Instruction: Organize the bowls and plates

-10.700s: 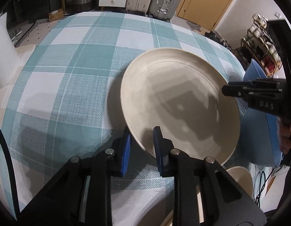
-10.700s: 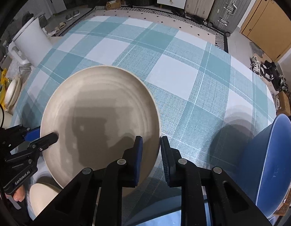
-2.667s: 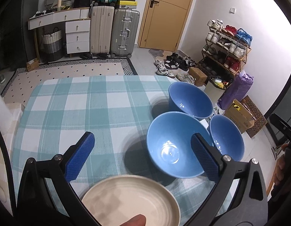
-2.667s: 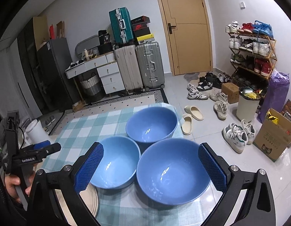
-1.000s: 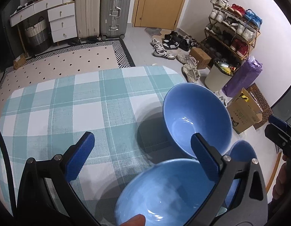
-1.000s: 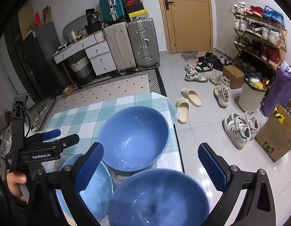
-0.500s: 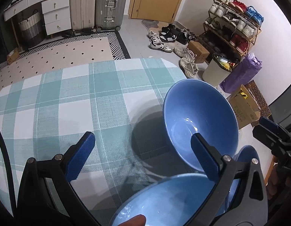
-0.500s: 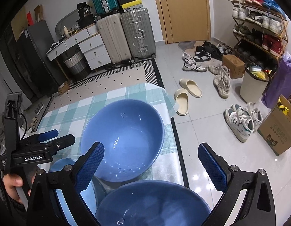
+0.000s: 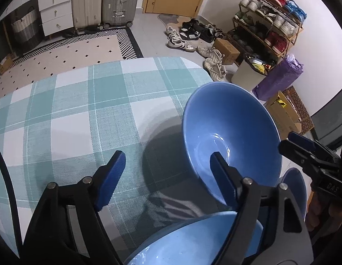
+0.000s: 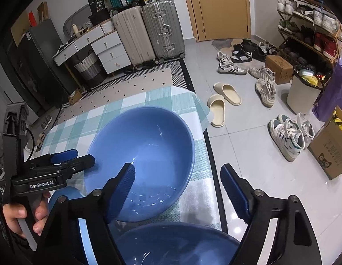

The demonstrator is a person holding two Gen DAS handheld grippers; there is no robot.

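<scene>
Two hand-held grippers, left and right, jaws closing, straddle opposite rims of the far glossy blue ceramic bowl near the checked surface's edge; uneven pinching could tip it floorward.

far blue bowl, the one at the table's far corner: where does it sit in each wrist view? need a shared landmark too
Left wrist: far blue bowl right of centre, the left gripper's right finger over its near rim.
Right wrist: same bowl centre-left, the right gripper's left finger over it.
Shared landmark: silver suitcase beside the door.
</scene>
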